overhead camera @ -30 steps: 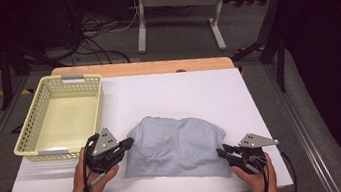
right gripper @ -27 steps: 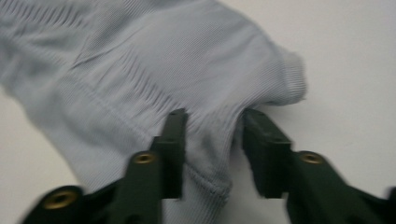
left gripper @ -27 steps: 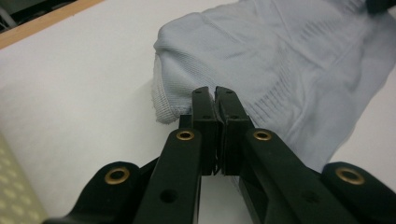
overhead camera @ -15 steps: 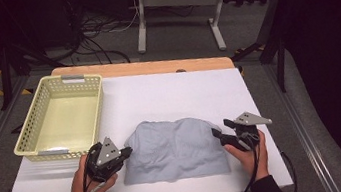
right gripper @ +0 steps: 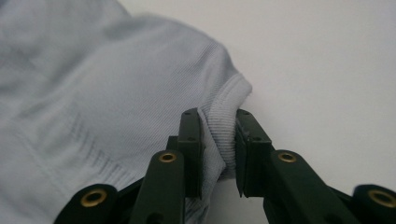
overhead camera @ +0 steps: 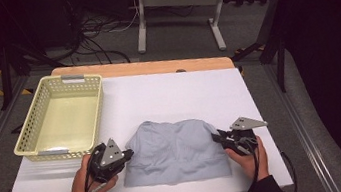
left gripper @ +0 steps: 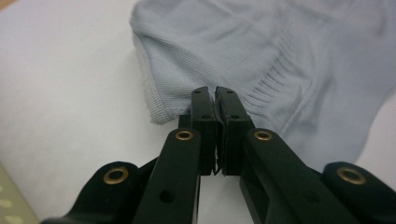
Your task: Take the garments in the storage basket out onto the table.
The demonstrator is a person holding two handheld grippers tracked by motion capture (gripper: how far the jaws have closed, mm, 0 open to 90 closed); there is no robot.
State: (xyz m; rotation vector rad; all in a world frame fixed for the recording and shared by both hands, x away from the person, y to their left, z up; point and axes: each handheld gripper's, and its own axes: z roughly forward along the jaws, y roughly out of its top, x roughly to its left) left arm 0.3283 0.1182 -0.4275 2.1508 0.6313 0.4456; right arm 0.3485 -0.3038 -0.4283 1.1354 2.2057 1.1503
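The white bench (overhead camera: 168,94) is the biggest thing here. On its left side sits 1 yellow basket (overhead camera: 58,117), with nothing in it. Near the front edge of the bench lies 1 light blue cloth (overhead camera: 176,148), spread out between the 2 claws.

The cloth looks soft, thin and light. It will bend and sag when lifted, so it is best held by its thick ribbed edges, 1 side in each claw.

The left claw (left gripper: 215,100) is squeezed tight on the cloth's left edge. The right claw (right gripper: 215,126) has just been closing, with the fat ribbed hem between its jaws. They pinch it, though a little gap stays because the hem is bunched up.
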